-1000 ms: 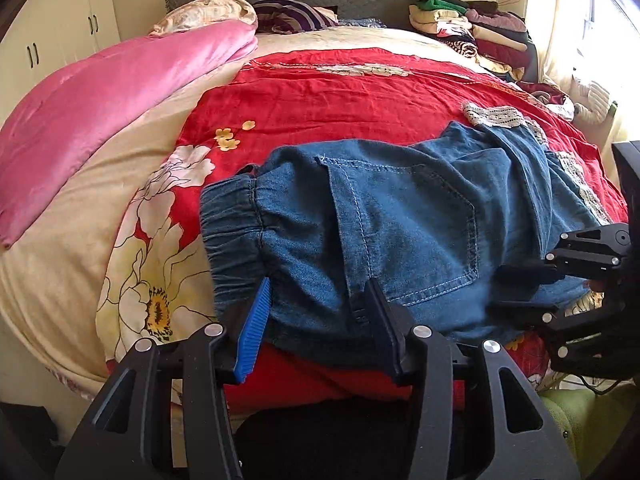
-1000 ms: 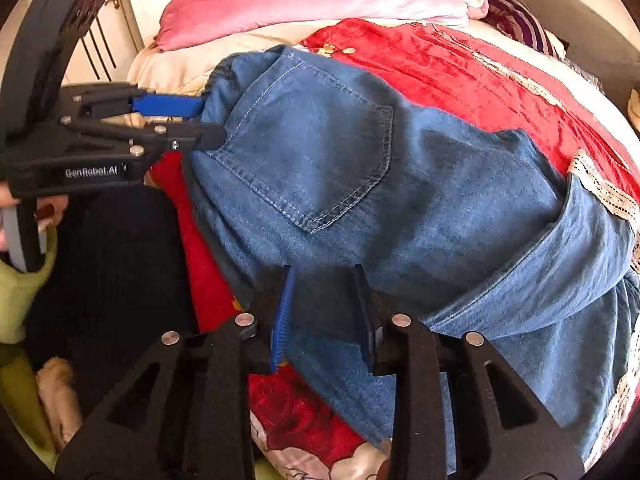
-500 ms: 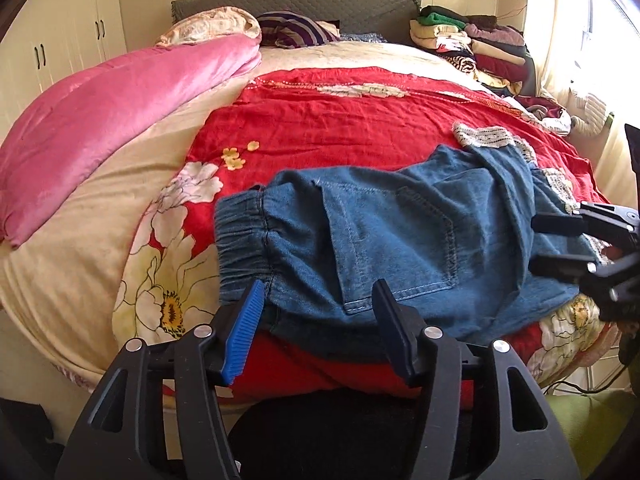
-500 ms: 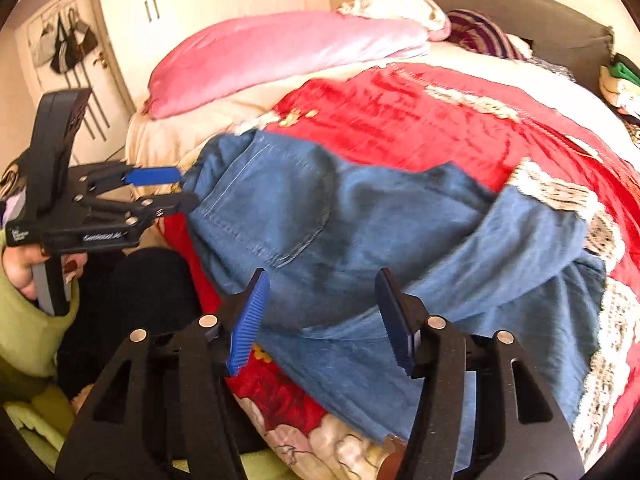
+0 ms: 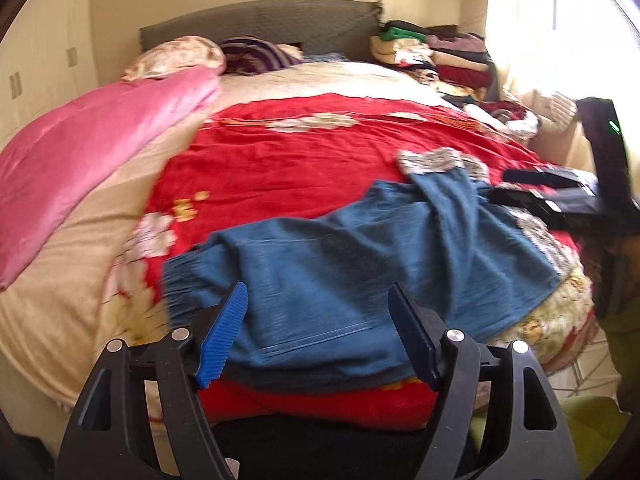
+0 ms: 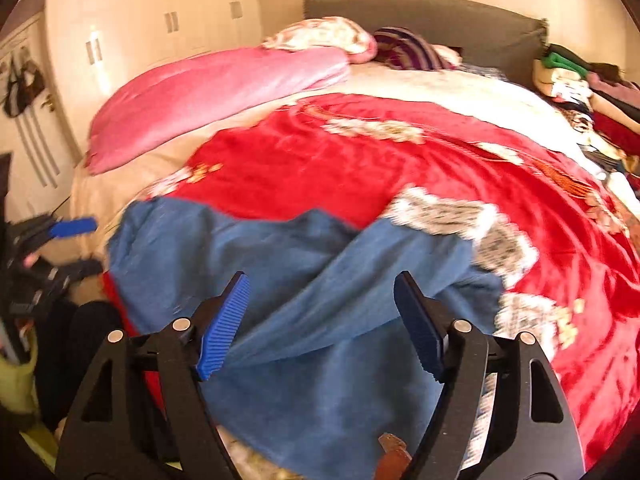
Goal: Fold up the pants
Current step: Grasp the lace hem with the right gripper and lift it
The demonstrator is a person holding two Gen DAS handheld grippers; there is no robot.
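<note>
Both tools have let go of the pants and pulled back up off the bed.
Left wrist view: left tool (image 5: 316, 322) hangs wide, jaws opening, nothing pinched; denim pants (image 5: 360, 264) lie half-folded on the red bedspread (image 5: 288, 160) near the bed's front edge. Right wrist view: right tool (image 6: 322, 316) likewise opening, empty, above the legs. Soft, floppy, fairly heavy denim, I'd say: pinch the elastic waistband (image 5: 180, 280) or lace hems (image 6: 440, 210).

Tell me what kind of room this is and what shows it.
A bedroom, most likely in a home. A bed with a grey headboard fills the view, spread with a red floral bedspread and a pink quilt. White wardrobe doors line the wall, and folded clothes are stacked by the headboard.
</note>
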